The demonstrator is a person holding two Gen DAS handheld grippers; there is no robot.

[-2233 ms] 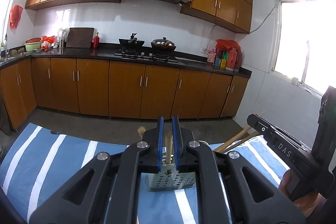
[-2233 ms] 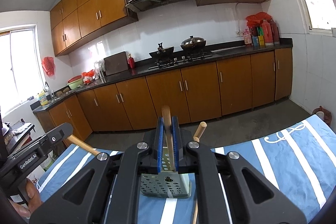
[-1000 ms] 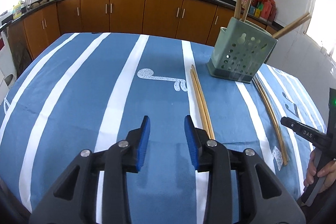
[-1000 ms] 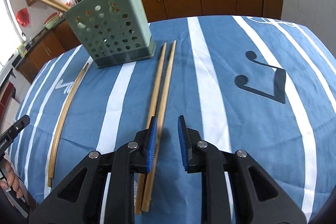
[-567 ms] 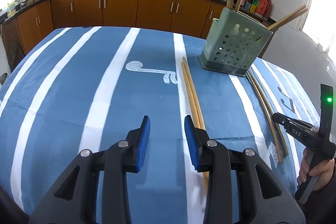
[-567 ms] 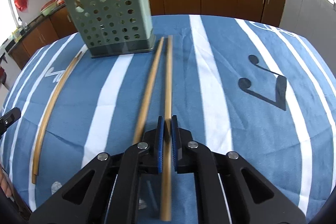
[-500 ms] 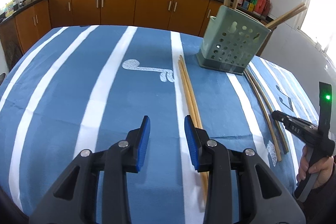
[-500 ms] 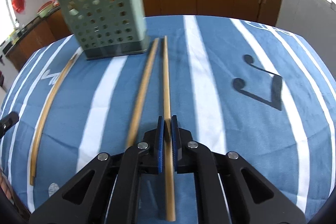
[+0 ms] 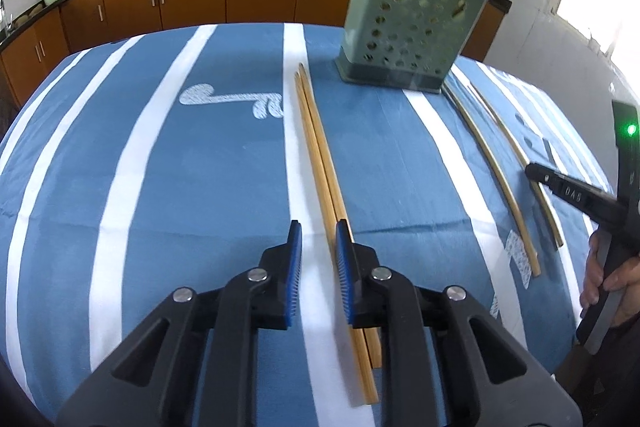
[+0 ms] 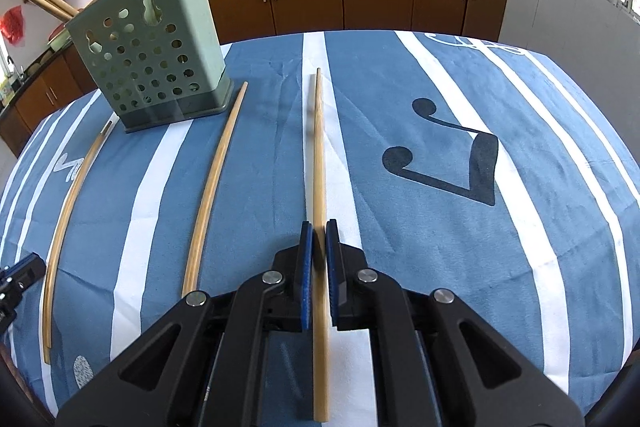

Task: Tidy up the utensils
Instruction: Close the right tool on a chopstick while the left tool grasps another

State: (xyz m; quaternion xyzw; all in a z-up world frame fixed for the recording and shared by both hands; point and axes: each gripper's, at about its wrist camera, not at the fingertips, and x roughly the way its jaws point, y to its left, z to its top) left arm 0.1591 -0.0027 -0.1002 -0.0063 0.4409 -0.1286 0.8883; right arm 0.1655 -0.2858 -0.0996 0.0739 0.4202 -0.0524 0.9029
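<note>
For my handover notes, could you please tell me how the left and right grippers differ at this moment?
The left gripper is open and holds nothing; the right gripper is shut on a single chopstick. The left hovers over a chopstick pair lying on the cloth. Both have blue-padded fingers.

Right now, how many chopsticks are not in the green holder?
4: one chopstick in the right gripper, another chopstick beside it, a chopstick pair at the left gripper.
</note>
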